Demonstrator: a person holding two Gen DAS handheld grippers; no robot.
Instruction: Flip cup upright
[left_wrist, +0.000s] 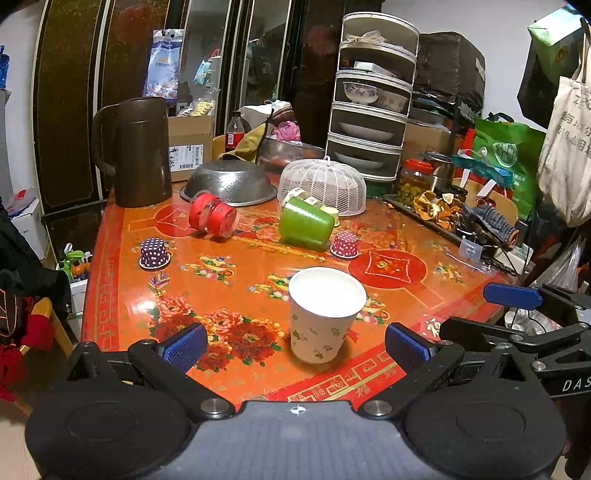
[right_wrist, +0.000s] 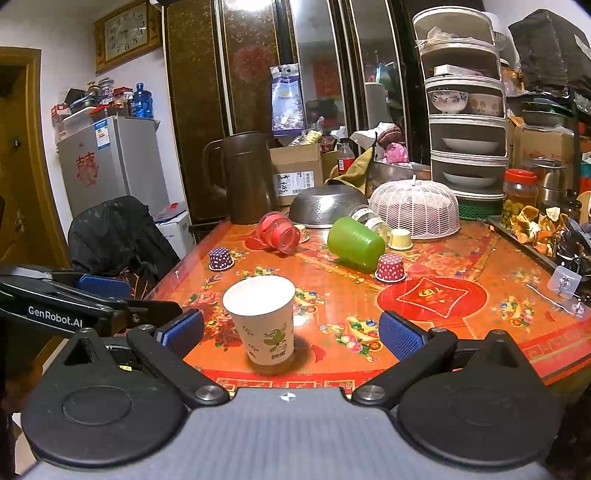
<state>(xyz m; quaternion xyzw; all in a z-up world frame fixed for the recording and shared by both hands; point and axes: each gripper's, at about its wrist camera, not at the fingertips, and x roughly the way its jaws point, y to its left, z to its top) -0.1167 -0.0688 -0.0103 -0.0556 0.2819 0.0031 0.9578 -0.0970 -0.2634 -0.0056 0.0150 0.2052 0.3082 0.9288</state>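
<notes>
Both grippers stand with their blue-padded fingers wide apart and hold nothing. The left gripper (left_wrist: 295, 347) has the paper cup (left_wrist: 325, 314) between its fingers, clear of both pads, with gaps on either side. The right gripper (right_wrist: 291, 332) also frames the paper cup (right_wrist: 264, 319), which sits nearer its left pad but does not touch it.

The paper cup stands upright, mouth up, on the near part of the orange flowered table (left_wrist: 229, 266). Farther back a green cup (left_wrist: 306, 225) lies tipped on its side, and a red cup (left_wrist: 212, 214) lies on its side near a steel colander (left_wrist: 229, 182).

The hands holding the grippers are out of view; only the black bodies fill the bottom of each view. The right gripper's blue finger shows at the right edge of the left view, its other finger cut off. Both grippers point level across the table toward the far clutter, side by side.
</notes>
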